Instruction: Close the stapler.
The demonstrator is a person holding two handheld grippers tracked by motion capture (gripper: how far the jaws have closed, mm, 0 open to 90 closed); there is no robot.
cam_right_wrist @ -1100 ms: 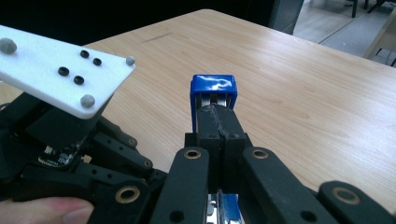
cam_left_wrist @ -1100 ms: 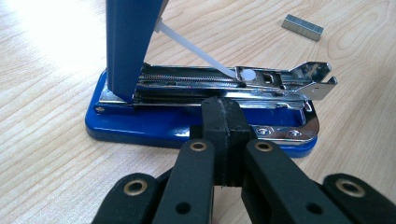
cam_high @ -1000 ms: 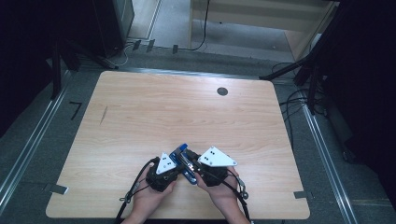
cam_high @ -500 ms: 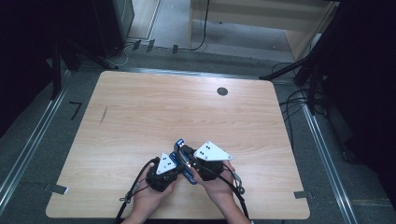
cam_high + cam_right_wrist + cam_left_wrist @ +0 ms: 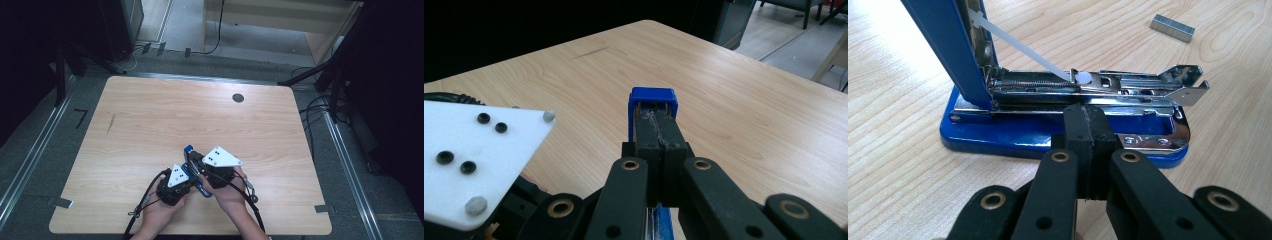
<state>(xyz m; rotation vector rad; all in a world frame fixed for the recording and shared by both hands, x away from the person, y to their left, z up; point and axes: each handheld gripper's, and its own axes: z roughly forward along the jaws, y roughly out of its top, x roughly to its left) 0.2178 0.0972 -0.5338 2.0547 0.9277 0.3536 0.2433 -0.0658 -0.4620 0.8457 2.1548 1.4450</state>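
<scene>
From the left gripper view we see a glossy blue metal stapler (image 5: 1063, 135) hinged open, chrome magazine exposed, a grey block of staples (image 5: 1172, 27) at two o'clock on the pale wooden table (image 5: 898, 165), left gripper (image 5: 1087, 130) closed and empty against its base; from the right gripper view, right gripper (image 5: 659, 145) clamped on the raised blue lid (image 5: 653, 102).

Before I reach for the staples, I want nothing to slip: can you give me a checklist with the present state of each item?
1. Stapler lid raised off the magazine: ok.
2. Stapler base flat on the table: ok.
3. Staple strip lying free on the table, apart from the stapler: ok.
4. Left gripper open, ready to pick up: not ok, shut, tips at the base.
5. Right gripper gripping the lid: cannot tell; shut, tips against it.
</scene>
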